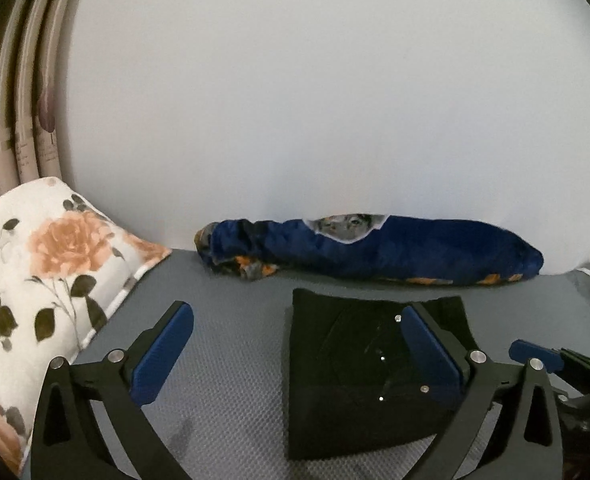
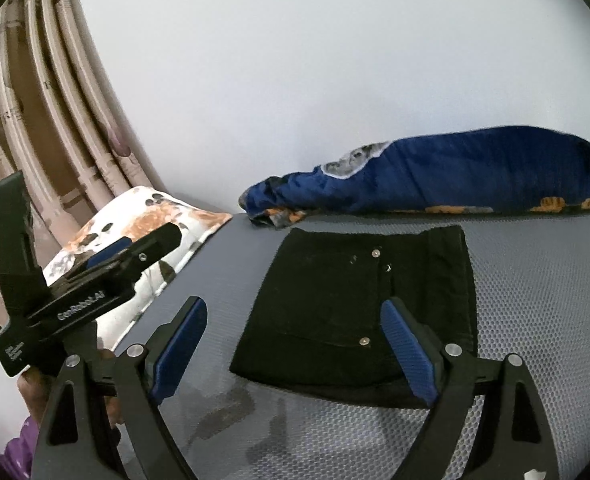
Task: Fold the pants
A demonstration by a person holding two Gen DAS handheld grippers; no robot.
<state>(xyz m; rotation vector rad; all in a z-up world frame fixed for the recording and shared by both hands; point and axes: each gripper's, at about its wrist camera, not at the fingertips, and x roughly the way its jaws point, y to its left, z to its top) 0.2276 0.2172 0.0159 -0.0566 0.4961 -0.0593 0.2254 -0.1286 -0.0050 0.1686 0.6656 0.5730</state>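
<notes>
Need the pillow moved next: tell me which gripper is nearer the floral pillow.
Left. The left gripper hangs open right beside the floral pillow; the right gripper is farther off, above the folded black pants.

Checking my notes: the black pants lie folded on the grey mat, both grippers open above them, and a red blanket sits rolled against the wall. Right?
Not quite: the rolled blanket is blue, as the right wrist view shows. The rest holds.

Black pants (image 2: 355,304) lie on a grey honeycomb-textured bed (image 2: 535,320), with a white pillow (image 1: 35,280) bearing orange roses and dark leaves, a navy blanket (image 1: 395,252) with orange patches, and beige curtains (image 2: 55,120).
</notes>
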